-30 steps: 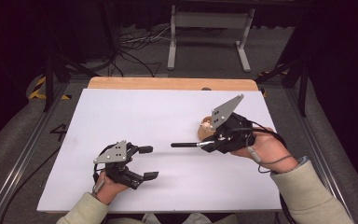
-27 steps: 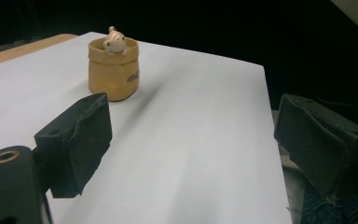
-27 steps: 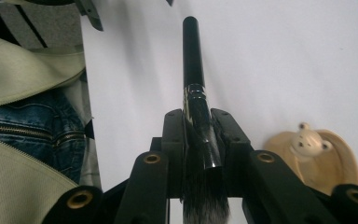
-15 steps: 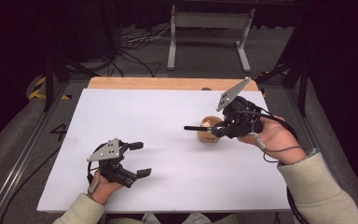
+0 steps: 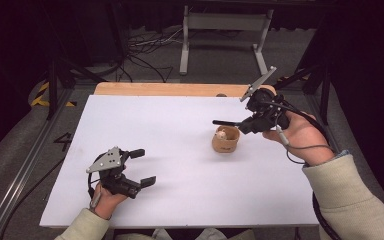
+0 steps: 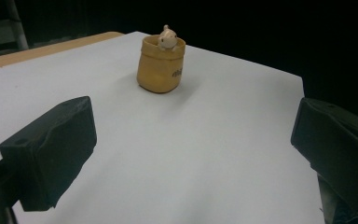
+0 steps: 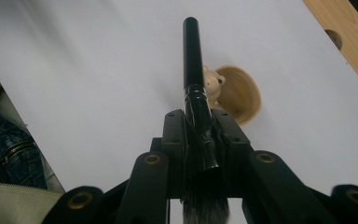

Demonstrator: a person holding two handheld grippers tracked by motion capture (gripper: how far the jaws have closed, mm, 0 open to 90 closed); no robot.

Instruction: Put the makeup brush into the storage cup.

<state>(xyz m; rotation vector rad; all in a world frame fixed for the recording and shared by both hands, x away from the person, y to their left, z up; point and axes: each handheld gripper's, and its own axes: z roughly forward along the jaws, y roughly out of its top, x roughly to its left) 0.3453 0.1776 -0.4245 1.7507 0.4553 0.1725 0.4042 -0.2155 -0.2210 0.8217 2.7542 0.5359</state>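
Note:
A tan pot (image 5: 225, 142) with a small bear figure (image 7: 212, 84) at its rim stands right of the middle of the white board (image 5: 170, 130). My right gripper (image 5: 247, 125) hovers just behind and above it, shut on a black brush (image 5: 227, 122). The brush handle (image 7: 192, 51) points out past the jaws over the pot (image 7: 240, 93), and the bristles sit back toward the camera. My left gripper (image 5: 144, 167) rests low near the front left, open. Its jaws have just been opening and nothing is between them. In the left gripper view the pot (image 6: 161, 70) stands far ahead of that gripper (image 6: 193, 140).
The white board lies on a wooden table whose edge (image 5: 170, 89) shows at the back. A metal stand (image 5: 225, 30) and loose cables (image 5: 145, 50) are on the floor beyond. Dark frame rails run along both sides of the table.
My right gripper has lifted and moved back and to the right with the brush, uncovering the pot. The left gripper's jaws have spread wider and that hand has barely shifted.

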